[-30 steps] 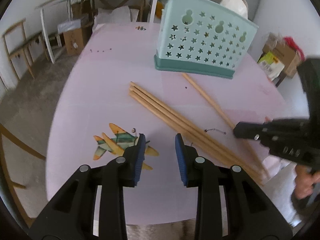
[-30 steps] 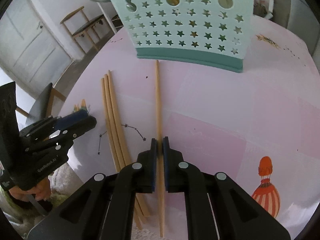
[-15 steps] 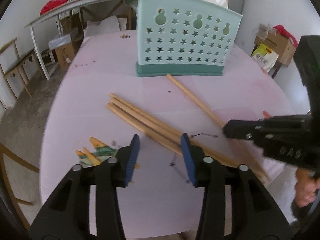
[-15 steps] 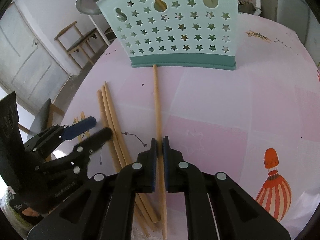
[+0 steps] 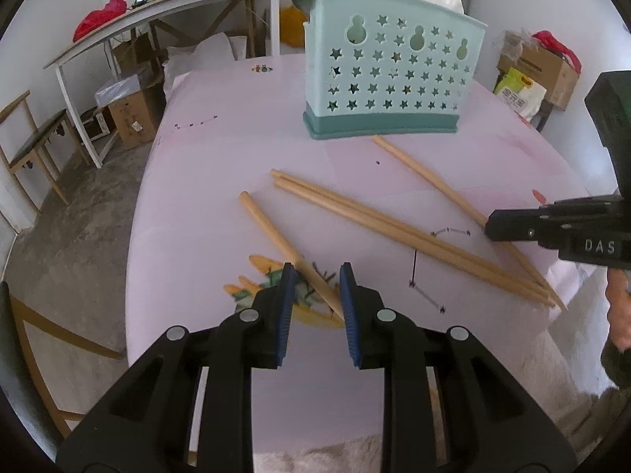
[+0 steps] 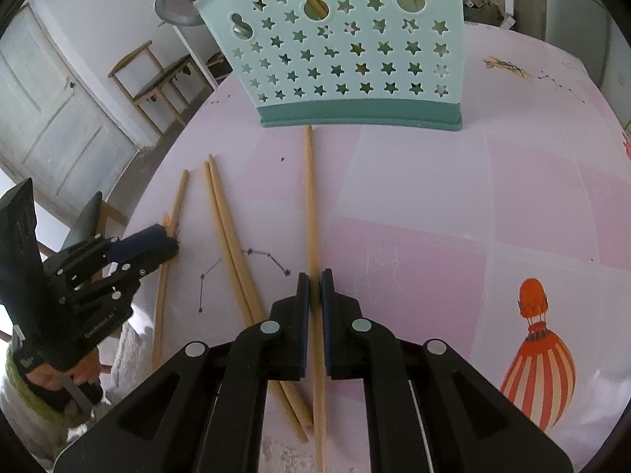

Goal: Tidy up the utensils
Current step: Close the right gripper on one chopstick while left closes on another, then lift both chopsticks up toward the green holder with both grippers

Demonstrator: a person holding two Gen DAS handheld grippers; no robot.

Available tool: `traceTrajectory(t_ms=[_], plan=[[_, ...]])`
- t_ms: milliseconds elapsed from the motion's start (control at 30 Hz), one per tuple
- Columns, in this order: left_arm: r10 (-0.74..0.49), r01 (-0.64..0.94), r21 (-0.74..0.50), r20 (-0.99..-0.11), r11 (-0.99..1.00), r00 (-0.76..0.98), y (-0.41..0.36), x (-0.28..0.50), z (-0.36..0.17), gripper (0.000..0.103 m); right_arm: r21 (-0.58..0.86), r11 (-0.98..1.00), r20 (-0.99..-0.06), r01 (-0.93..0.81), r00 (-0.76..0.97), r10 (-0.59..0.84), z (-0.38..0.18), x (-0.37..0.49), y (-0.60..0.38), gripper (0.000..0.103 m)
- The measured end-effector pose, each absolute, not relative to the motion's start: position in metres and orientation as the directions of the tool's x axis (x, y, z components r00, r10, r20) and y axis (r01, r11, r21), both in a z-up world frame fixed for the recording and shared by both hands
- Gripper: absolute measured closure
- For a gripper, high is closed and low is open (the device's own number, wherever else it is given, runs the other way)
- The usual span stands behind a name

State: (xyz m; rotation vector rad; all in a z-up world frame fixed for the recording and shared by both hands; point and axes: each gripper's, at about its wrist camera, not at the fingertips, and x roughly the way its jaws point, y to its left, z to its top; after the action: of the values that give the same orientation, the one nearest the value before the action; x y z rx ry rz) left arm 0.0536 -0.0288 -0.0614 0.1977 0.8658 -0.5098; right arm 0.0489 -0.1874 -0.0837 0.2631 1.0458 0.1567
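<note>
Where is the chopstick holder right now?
The chopstick holder stands upright at the table's far side in both wrist views, just beyond the lone chopstick's tip.

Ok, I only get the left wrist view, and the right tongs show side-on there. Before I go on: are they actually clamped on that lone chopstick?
Observer: Yes. In the right wrist view the right tongs are shut on the lone chopstick, pads pressing both its sides.
Operator: And what lies beyond them, on the side I can't see?
Observer: Pink tablecloth with a printed orange balloon; no utensil shows there.
</note>
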Motion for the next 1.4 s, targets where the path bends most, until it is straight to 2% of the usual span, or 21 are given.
traceTrajectory(t_ms=[100,200,300,533,633,733,767,867,1100,1400], plan=[[-0.365,0.487,-0.091,-0.783,0.868,0.504,-0.020,0.061,-0.058,0.078,0.275,0.961,-0.847,-0.036,0.464,0.259,-0.082,0.053,-0.185,0.094],[-0.366,0.431,-0.144,-0.789,0.891,0.493,-0.014,0.077,-0.058,0.069,0.268,0.961,-0.855,-0.071,0.442,0.271,-0.079,0.063,-0.183,0.078],[-0.354,0.404,-0.153,-0.796,0.902,0.490,-0.013,0.089,-0.059,0.069,0.216,0.973,-0.870,-0.087,0.434,0.232,-0.078,0.077,-0.178,0.075],[-0.279,0.384,-0.078,-0.817,0.920,0.504,-0.030,0.114,-0.061,0.072,0.162,0.982,-0.875,-0.101,0.446,0.190,-0.077,0.118,-0.169,0.075],[-0.243,0.370,-0.043,-0.822,0.928,0.515,-0.036,0.123,-0.061,0.076,0.143,0.984,-0.875,-0.104,0.452,0.175,-0.076,0.135,-0.165,0.081],[-0.219,0.342,-0.032,-0.822,0.939,0.526,-0.039,0.128,-0.060,0.086,0.125,0.985,-0.872,-0.116,0.461,0.165,-0.076,0.147,-0.161,0.085],[-0.211,0.327,-0.032,-0.821,0.944,0.531,-0.037,0.129,-0.060,0.092,0.113,0.986,-0.872,-0.120,0.465,0.156,-0.075,0.150,-0.159,0.088],[-0.241,0.283,-0.096,-0.810,0.954,0.535,-0.028,0.133,-0.059,0.097,0.100,0.987,-0.868,-0.127,0.473,0.149,-0.075,0.157,-0.154,0.096],[-0.348,0.279,-0.220,-0.726,0.935,0.593,-0.012,0.125,-0.038,0.098,0.129,0.982,-0.811,-0.137,0.555,0.184,-0.046,0.144,-0.166,0.096],[-0.469,0.374,-0.283,-0.539,0.883,0.700,0.011,0.077,0.038,0.098,0.201,0.977,-0.629,-0.076,0.754,0.188,0.048,0.074,-0.212,0.096]])
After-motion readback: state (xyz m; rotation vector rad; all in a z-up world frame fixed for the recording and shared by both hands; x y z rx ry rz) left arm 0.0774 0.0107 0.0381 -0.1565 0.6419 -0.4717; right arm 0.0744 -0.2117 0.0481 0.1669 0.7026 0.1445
